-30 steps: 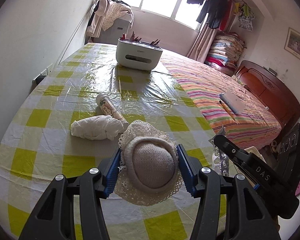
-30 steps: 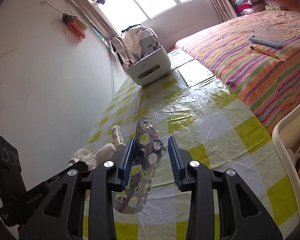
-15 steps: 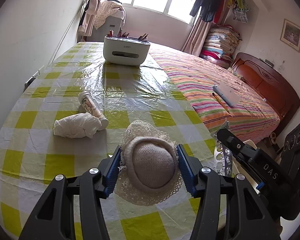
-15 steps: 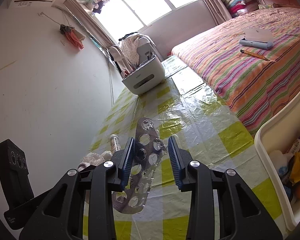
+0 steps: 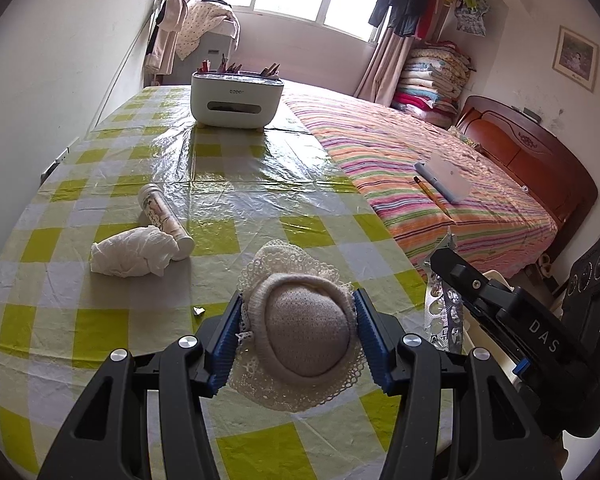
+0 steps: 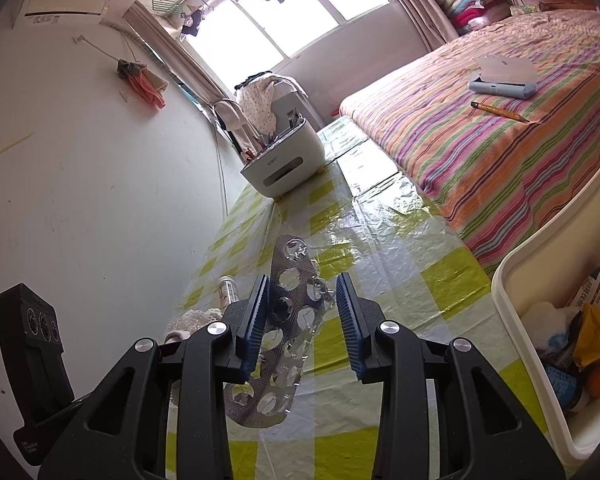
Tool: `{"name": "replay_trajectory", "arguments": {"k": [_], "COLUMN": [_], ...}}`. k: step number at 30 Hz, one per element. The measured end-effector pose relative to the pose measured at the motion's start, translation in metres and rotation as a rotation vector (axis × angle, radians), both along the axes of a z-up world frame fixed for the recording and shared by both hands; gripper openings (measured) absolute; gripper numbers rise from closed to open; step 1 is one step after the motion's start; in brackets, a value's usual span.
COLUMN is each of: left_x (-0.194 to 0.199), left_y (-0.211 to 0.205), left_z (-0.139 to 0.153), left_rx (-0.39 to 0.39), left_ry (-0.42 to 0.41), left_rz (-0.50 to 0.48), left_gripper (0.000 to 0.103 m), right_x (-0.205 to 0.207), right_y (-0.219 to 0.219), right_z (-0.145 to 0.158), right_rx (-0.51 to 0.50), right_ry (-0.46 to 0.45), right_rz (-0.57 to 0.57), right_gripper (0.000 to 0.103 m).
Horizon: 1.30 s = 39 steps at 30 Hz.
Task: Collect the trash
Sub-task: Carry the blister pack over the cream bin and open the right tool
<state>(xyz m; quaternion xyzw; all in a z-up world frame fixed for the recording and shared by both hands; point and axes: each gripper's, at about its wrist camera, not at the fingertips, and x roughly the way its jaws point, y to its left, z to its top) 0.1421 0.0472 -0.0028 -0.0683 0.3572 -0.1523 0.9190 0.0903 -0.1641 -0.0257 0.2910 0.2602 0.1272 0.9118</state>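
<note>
Fingers of the left gripper pinch a lace-trimmed pad; the right gripper pinches a blister pack. White bin sits at three o'clock beyond the worktop edge.

Table wearing a yellow-and-white checked plastic cloth. Lying on it: crumpled tissue near left, touching a white tube; white organizer box sitting far; tiny foil scrap lying near.
</note>
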Motion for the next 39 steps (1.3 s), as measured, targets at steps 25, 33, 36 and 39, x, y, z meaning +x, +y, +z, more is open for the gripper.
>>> {"name": "replay_trajectory", "arguments": {"k": [25, 33, 36, 39], "left_x": [-0.007, -0.008, -0.008, -0.008], "left_y": [-0.025, -0.029, -0.032, -0.032], "left_z": [0.003, 0.002, 0.002, 0.002], "left_rx": [0.029, 0.025, 0.036, 0.036], "left_ry": [-0.010, -0.004, -0.007, -0.006], "left_rz": [-0.057, -0.067, -0.071, -0.074], "left_gripper": [0.052, 0.052, 0.052, 0.052], "right_x": [-0.012, -0.020, -0.023, -0.027], "right_y": [-0.021, -0.047, -0.058, -0.070], "right_z": [0.008, 0.011, 0.012, 0.012], "right_rx": [0.016, 0.016, 0.014, 0.013], "right_ry": [-0.028, -0.044, -0.051, -0.055], "right_rz": [-0.036, -0.108, -0.138, -0.174], "right_gripper": [0.034, 0.034, 0.034, 0.034]}}
